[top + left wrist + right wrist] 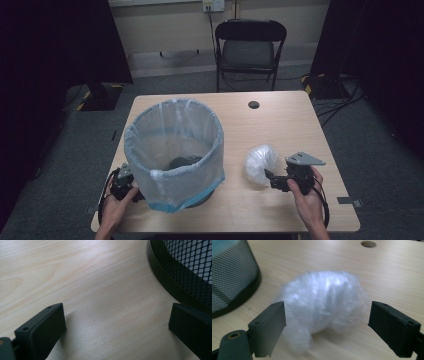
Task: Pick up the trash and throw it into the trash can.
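Both claws wide, gripping nothing.
My right claw (325, 327) frames the crumpled bag (322, 303); bin (185, 272) beside my left claw (117, 327).

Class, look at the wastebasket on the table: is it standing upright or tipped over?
Upright. The wastebasket rests on its base on the table, with its plastic-lined opening facing up.

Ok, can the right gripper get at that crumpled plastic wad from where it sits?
Probably yes: the right gripper is open, jaws either side of the plastic wad, nothing between them on the table.
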